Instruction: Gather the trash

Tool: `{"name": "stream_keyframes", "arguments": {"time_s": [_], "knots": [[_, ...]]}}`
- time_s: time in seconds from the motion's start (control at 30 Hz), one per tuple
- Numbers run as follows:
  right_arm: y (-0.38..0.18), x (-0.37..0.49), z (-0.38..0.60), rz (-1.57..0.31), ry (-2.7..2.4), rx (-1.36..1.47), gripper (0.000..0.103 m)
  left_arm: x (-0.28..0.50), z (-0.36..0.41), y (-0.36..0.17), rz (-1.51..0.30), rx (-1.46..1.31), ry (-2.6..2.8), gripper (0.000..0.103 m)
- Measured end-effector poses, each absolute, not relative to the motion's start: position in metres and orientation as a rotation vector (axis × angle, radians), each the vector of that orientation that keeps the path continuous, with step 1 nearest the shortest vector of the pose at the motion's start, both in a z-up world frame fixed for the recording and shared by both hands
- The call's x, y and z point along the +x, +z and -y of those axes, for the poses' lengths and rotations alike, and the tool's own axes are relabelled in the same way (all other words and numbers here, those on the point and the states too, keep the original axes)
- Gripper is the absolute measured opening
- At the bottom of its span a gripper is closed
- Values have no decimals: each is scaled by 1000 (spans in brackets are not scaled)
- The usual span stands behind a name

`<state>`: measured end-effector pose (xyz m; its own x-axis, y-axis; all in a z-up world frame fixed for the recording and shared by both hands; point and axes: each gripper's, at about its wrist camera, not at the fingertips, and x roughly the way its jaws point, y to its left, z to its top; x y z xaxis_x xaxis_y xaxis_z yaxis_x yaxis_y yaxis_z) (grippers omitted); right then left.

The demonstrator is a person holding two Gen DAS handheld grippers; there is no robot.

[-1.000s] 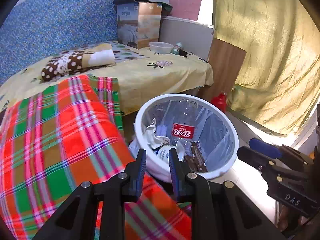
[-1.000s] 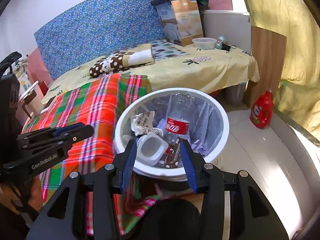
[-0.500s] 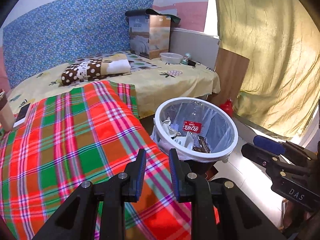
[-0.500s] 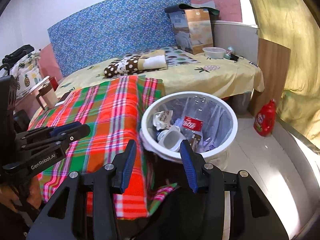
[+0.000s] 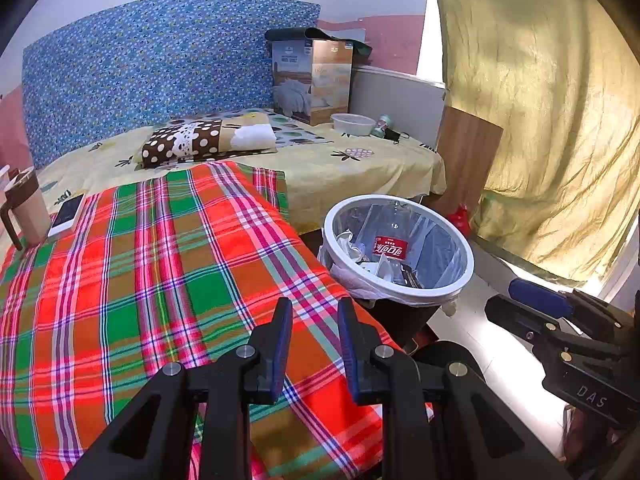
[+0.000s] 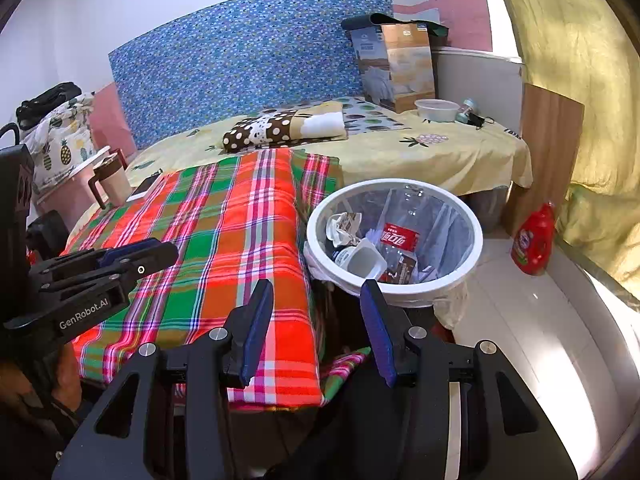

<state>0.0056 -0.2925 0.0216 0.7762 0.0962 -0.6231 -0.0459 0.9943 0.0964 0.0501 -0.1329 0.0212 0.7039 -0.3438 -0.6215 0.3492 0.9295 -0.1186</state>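
A white-rimmed trash bin (image 5: 467,276) (image 6: 478,248) with a clear liner stands on the floor beside the plaid-covered table. Inside lie a clear cola bottle (image 6: 400,236) (image 5: 390,246), a white cup (image 6: 362,262), crumpled paper (image 6: 340,224) and dark wrappers. My left gripper (image 5: 312,312) hovers over the plaid cloth, short of the bin, open with a narrow gap and nothing between its fingers. My right gripper (image 6: 316,294) hangs near the bin's front rim, open wider and empty. Each gripper shows in the other's view, the right (image 5: 536,308), the left (image 6: 132,256).
A red-green plaid cloth (image 5: 160,280) covers the table; a mug (image 5: 28,208) and phone (image 5: 68,210) sit at its far left. Behind is a bed (image 6: 440,152) with a folded pillowcase, a box, a bowl. A red detergent bottle (image 6: 534,240) stands on the floor by a wooden board.
Both grippers have drawn back from the bin, which now looks smaller and farther. More of the plaid cloth, the mug and the phone have come into view. Jaw gaps look the same.
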Motion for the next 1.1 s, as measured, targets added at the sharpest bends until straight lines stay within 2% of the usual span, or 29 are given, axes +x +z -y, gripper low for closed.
{"name": "stream_keyframes", "arguments": {"time_s": [1.1], "knots": [[20, 3, 287, -678, 72, 75, 47, 43, 130, 16, -700, 16, -370, 23]]}}
